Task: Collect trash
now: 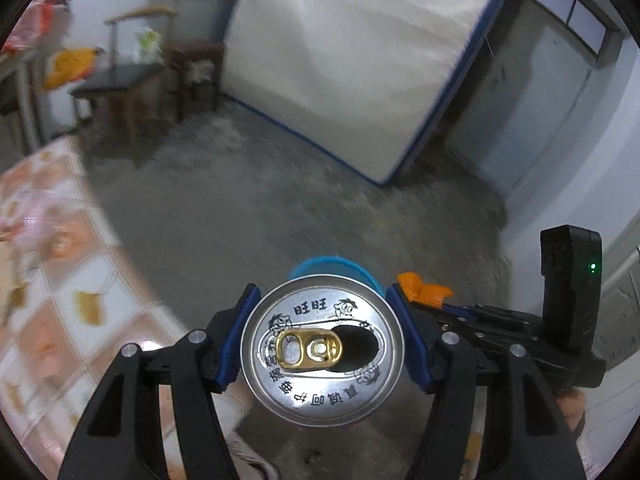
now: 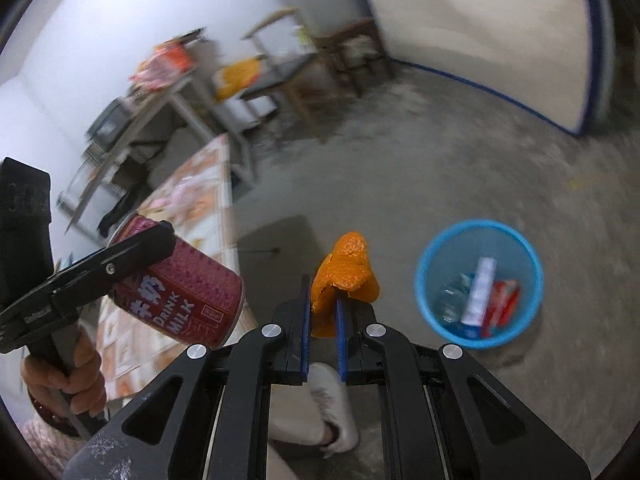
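My left gripper (image 1: 322, 328) is shut on a red milk drink can (image 1: 322, 350), whose opened silver top faces the camera. The can's red side (image 2: 188, 292) shows in the right wrist view, held in the air past the table edge. My right gripper (image 2: 323, 300) is shut on a piece of orange peel (image 2: 346, 270); the peel (image 1: 424, 290) shows to the right of the can in the left view. A blue trash basket (image 2: 424, 280) stands on the floor to the right, with a bottle and wrappers in it. Its rim (image 1: 332, 262) peeks out behind the can.
A table with an orange-patterned cloth (image 1: 48, 264) lies on the left. Dark stools and a chair (image 1: 120, 84) stand at the back. A white mattress (image 1: 352, 52) leans against the wall. The person's white shoe (image 2: 334, 408) is on the concrete floor below.
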Available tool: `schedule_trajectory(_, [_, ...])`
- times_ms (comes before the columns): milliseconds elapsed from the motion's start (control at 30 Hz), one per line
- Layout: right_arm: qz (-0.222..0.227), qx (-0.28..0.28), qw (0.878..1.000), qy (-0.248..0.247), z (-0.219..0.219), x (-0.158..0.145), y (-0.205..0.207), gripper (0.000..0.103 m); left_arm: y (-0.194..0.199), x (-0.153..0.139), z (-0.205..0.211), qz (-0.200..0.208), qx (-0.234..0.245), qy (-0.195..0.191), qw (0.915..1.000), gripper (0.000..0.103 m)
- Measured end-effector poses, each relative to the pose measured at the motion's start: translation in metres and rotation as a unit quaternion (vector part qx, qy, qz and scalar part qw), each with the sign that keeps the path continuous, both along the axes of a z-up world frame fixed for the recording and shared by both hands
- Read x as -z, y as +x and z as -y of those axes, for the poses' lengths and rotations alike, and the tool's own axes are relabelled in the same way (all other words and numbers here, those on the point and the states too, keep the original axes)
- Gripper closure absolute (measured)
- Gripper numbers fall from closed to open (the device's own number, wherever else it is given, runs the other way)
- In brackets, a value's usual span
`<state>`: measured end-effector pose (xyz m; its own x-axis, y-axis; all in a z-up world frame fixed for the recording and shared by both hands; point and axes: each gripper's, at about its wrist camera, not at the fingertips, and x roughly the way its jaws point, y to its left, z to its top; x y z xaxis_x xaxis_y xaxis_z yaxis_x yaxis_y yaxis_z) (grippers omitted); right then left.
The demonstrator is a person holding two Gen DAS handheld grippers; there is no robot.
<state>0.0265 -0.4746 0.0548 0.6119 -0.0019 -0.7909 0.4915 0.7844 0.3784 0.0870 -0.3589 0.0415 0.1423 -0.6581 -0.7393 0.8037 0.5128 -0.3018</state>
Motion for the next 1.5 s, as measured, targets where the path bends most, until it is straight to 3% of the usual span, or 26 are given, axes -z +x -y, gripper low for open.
schedule_trajectory(167, [-0.042, 0.059, 0.997, 0.039, 0.048, 0.048, -0.023, 0.094, -0.006, 0.05, 0.076, -0.052, 0.036, 0.046, 0.9969, 0.04])
schedule_trajectory(400, [-0.103, 0.114, 0.985, 0.075, 0.095, 0.116, -0.036, 0.093, -0.005, 0.121, 0.162, -0.125, 0.051, 0.103, 0.9855, 0.041])
schedule_trajectory(500, [-0.117, 0.134, 0.981, 0.075, 0.11, 0.135, -0.034, 0.084, 0.003, 0.137, 0.188, -0.143, 0.042, 0.101, 0.9836, 0.038])
schedule_trajectory(533, [-0.12, 0.138, 0.981, 0.071, 0.112, 0.136, -0.035, 0.08, 0.007, 0.14, 0.194, -0.143, 0.037, 0.104, 0.9836, 0.031])
schedule_trajectory(600, [-0.13, 0.152, 0.978, 0.058, 0.122, 0.145, -0.032, 0.061, 0.013, 0.143, 0.203, -0.143, 0.019, 0.107, 0.9837, 0.027])
schedule_trajectory(733, [-0.141, 0.153, 0.978, 0.033, 0.123, 0.149, -0.031, 0.06, 0.018, 0.133, 0.194, -0.157, 0.009, 0.083, 0.9841, 0.026])
schedule_trajectory(967, [-0.136, 0.138, 0.981, 0.007, 0.116, 0.146, -0.032, 0.057, 0.022, 0.106, 0.154, -0.115, -0.007, 0.054, 0.9918, 0.025])
schedule_trajectory(1100, [-0.118, 0.124, 0.985, -0.006, 0.11, 0.127, -0.042, 0.057, 0.019, 0.088, 0.129, -0.104, -0.005, 0.037, 0.9939, 0.025])
schedule_trajectory(1233, [-0.107, 0.108, 0.988, -0.022, 0.1, 0.091, -0.077, 0.056, 0.006, 0.071, 0.1, -0.097, 0.007, 0.024, 0.9949, 0.025])
schedule_trajectory(1333, [-0.106, 0.111, 0.988, -0.026, 0.094, 0.068, -0.116, 0.049, -0.008, 0.06, 0.076, -0.099, 0.017, 0.011, 0.9949, 0.024])
schedule_trajectory(1500, [-0.126, 0.131, 0.983, 0.004, 0.076, 0.073, -0.166, 0.044, -0.026, 0.05, 0.046, -0.094, 0.035, 0.008, 0.9949, 0.022])
